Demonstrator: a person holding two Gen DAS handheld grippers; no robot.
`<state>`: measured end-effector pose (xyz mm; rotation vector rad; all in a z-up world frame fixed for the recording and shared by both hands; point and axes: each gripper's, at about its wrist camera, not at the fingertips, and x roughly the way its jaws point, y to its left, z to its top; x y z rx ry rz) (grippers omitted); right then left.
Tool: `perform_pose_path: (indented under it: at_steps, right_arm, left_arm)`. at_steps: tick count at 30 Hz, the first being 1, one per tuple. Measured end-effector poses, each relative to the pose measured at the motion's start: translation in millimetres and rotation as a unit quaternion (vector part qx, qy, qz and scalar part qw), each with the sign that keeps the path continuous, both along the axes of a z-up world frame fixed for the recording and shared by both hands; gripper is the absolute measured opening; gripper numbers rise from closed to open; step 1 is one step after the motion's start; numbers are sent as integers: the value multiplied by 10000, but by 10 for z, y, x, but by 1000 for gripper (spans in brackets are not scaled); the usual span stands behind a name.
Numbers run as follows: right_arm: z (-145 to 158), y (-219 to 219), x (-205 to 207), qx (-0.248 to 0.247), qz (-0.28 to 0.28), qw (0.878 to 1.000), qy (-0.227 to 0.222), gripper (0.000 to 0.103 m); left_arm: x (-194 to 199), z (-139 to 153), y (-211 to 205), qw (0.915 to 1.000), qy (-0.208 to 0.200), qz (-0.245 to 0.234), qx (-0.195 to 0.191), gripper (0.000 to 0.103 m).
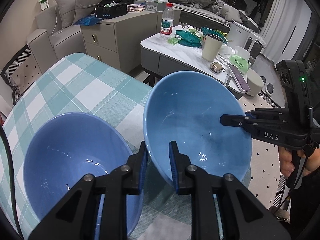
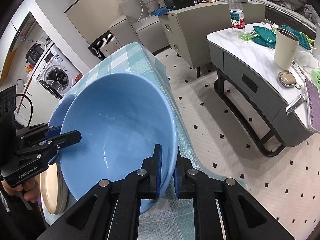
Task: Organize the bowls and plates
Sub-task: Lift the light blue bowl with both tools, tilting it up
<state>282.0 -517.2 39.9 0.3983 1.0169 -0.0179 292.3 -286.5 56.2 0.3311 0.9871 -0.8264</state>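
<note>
Blue glazed ceramic, the lighter of two bowls [image 1: 192,120] is tilted up off the checked teal-and-white tablecloth [image 1: 80,88], near the cloth's right edge and front corner. Both tools clamp it: the left gripper [image 1: 159,166] is closed on the near-left rim, one pad inside and one outside, and the right gripper [image 2: 167,172] is pinched shut on the opposite rim the same way. Two opposed rim grips probably keep a wide, slick bowl from swinging as it is carried. Just to its left the darker blue glazed bowl [image 1: 76,156] sits upright on the cloth, open side up, which makes it a likely base for nesting. In the right wrist view, a pale wooden round plate [image 2: 53,192] lies by the near left edge, partly under the bowls. I judge the lifted bowl is meant to go into the darker one.
</note>
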Motion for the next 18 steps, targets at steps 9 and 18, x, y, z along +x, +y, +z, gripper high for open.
perform_pose_path:
  at_steps: [9, 18]
  right_arm:
    - [22, 24, 47, -60, -3, 9999, 124, 10]
    - [111, 54, 39, -176, 32, 9998, 87, 10]
  left_arm:
    - [-6, 6, 19, 10000, 20, 51, -15, 18]
    - [-13, 81, 26, 9999, -77, 109, -53, 18]
